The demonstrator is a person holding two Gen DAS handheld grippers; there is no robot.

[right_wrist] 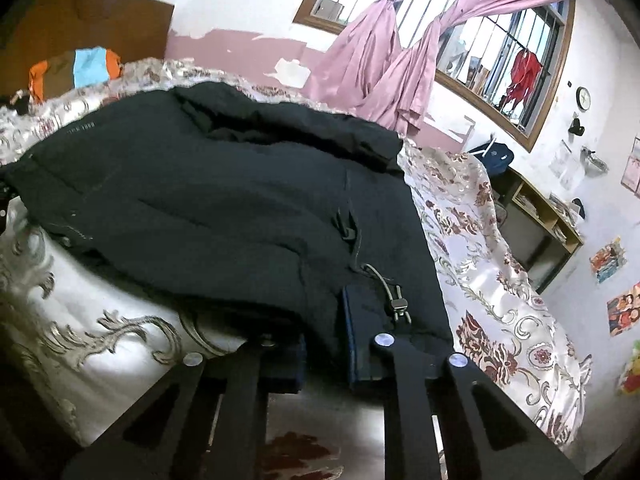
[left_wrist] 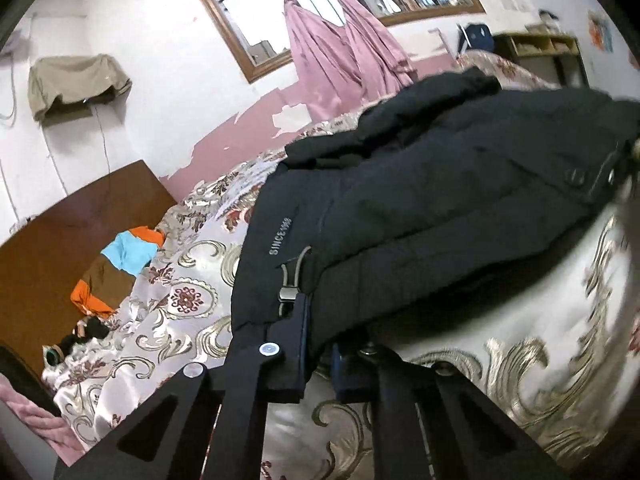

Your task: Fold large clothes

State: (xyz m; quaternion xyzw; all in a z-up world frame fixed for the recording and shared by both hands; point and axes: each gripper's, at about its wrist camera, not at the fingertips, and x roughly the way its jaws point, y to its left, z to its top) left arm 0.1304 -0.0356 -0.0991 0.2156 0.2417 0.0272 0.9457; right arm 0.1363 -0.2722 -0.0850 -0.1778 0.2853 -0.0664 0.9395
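Black padded jacket [left_wrist: 420, 184] spread across floral bedspread [left_wrist: 180, 300], filling centre frame, hem corners lifted, likely to carry the bottom edge up for a fold. Left gripper [left_wrist: 320, 344] pinching hem by the toggle, lower centre. Right gripper [right_wrist: 324, 344] narrowly parted, clamped on opposite hem corner, lower centre.

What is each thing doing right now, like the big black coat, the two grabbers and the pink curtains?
Black coat: spread on the bed, near hem lifted off the bedspread.
Left gripper: shut on the coat's hem corner.
Right gripper: shut on the other hem corner.
Pink curtains: knotted, pulled aside.
Bedspread: rumpled.
Orange and blue garment: bunched by the headboard.
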